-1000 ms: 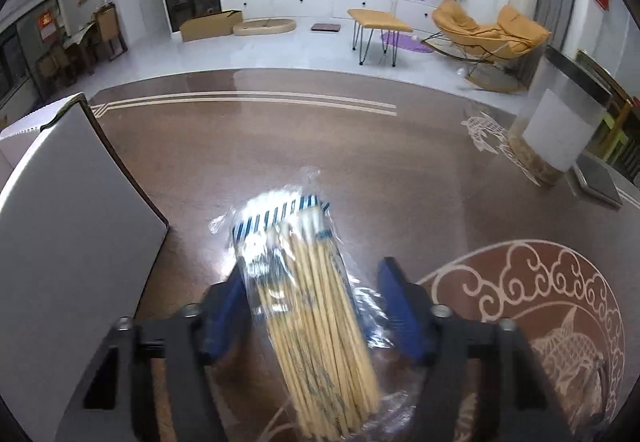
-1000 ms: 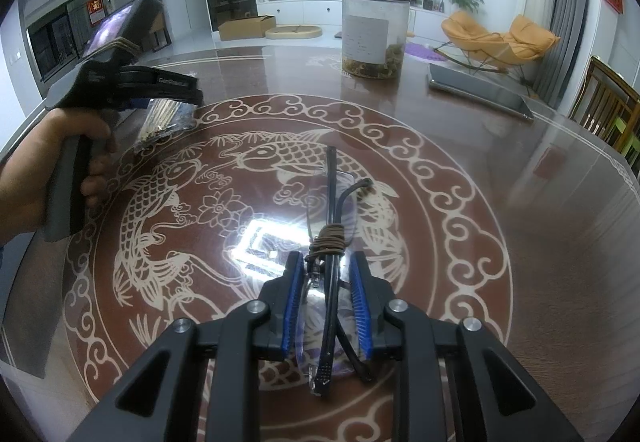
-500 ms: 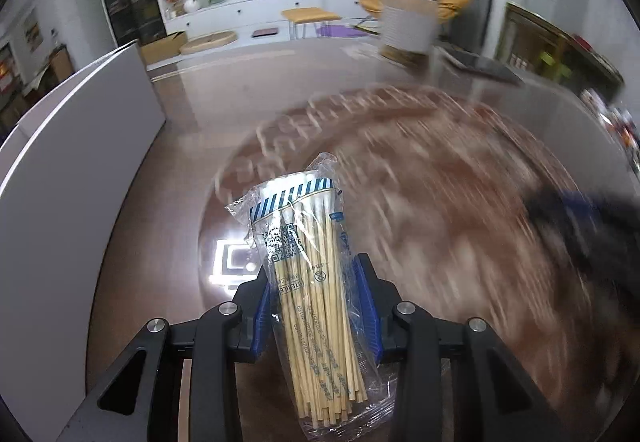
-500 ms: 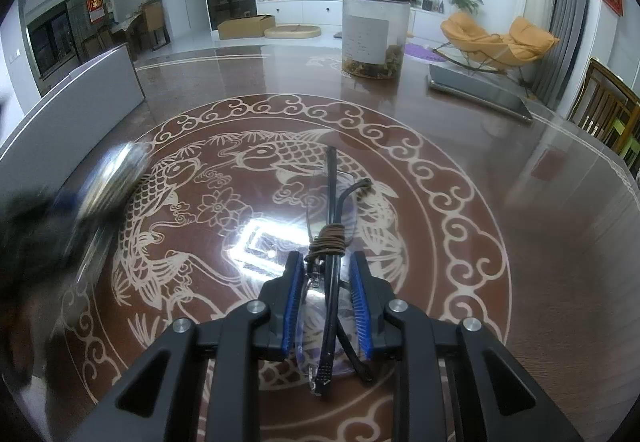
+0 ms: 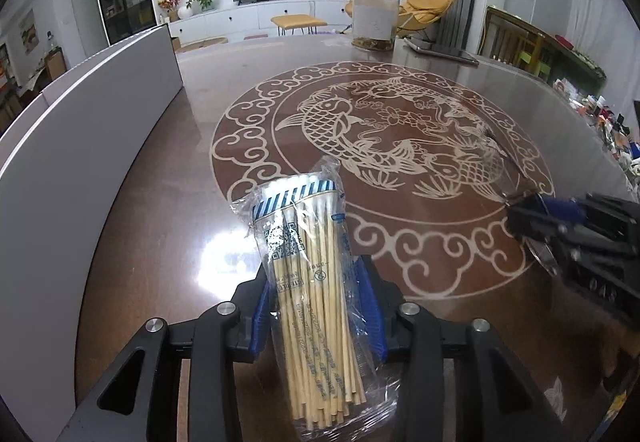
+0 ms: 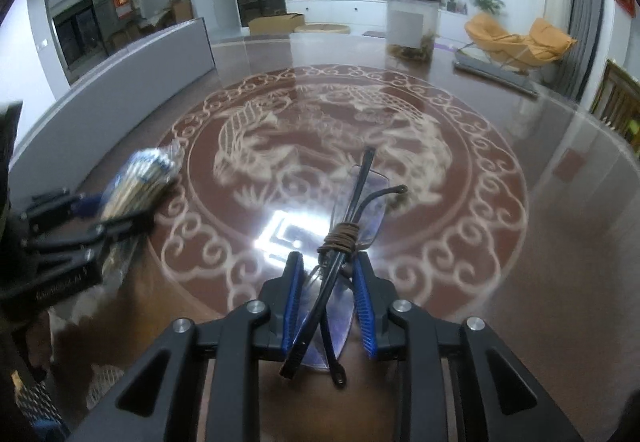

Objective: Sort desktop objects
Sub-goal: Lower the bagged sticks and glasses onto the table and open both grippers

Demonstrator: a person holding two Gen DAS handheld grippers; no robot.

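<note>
A: Cotton swabs, a whole bagged bundle, sit clamped between the blue pads of my left gripper, with the cotton tips pointing off toward 12 o'clock over the table.

B: How does that pack feel to you?

A: Light, I'd say. The sticks look stiff as a bunch, but the plastic wrap is slick and crinkly, so I'd expect it to slide. I'm squeezing it around the lower middle, which seems the right spot; out at the loose film near the tips there'd be nothing solid to hold.

B: And the other hand?

A: My right gripper is closed on the folded glasses, lifted off the fish inlay. There's a brown cord wound round the temples, just ahead of the pads at 12.

B: Fragile?

A: Very, I'd judge. Thin lenses and thin arms, so a gentle pinch only. Taking hold at the folded hinge end looks safest, not on the glass.

B: Where do they go?

A: Can't tell for sure. A long white box runs along my 9 to 10 o'clock, and a clear jar stands far off near 1.
</note>
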